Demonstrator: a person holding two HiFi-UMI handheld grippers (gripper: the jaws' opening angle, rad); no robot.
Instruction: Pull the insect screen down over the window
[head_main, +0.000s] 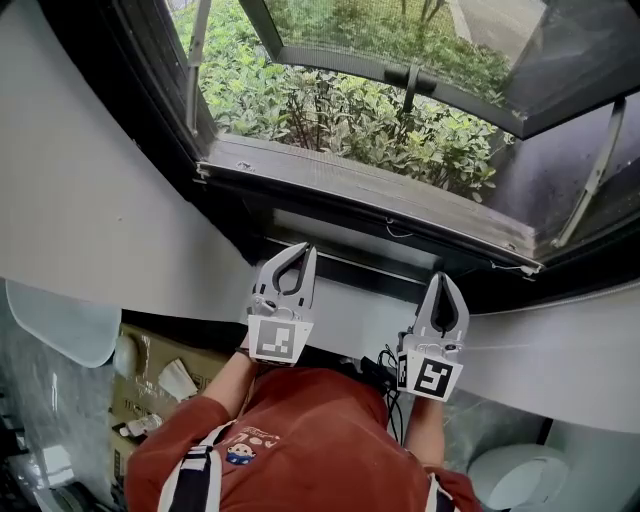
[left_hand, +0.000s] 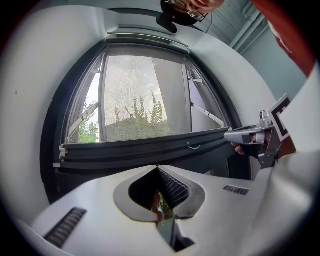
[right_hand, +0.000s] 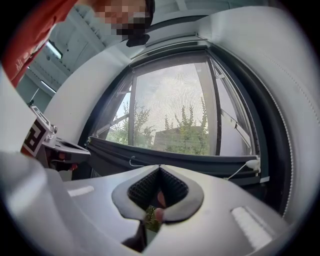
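Note:
The window (head_main: 360, 130) is seen from above, with a dark rail (head_main: 340, 262) along the bottom of its frame. In the left gripper view a fine mesh (left_hand: 135, 95) seems to cover the opening down to a dark bar (left_hand: 150, 146) that carries a small cord loop. My left gripper (head_main: 303, 250) is shut, its tips just short of the rail, with nothing visible between them (left_hand: 157, 168). My right gripper (head_main: 442, 279) is shut too, further right along the same rail and empty (right_hand: 160, 167). Each gripper also shows at the edge of the other's view.
An outward-hung sash with a black handle (head_main: 410, 78) stands open over green shrubs (head_main: 330, 110). White wall curves round both sides. Below are an open cardboard box (head_main: 160, 385), cables (head_main: 385, 370) and a white rounded object (head_main: 520, 475).

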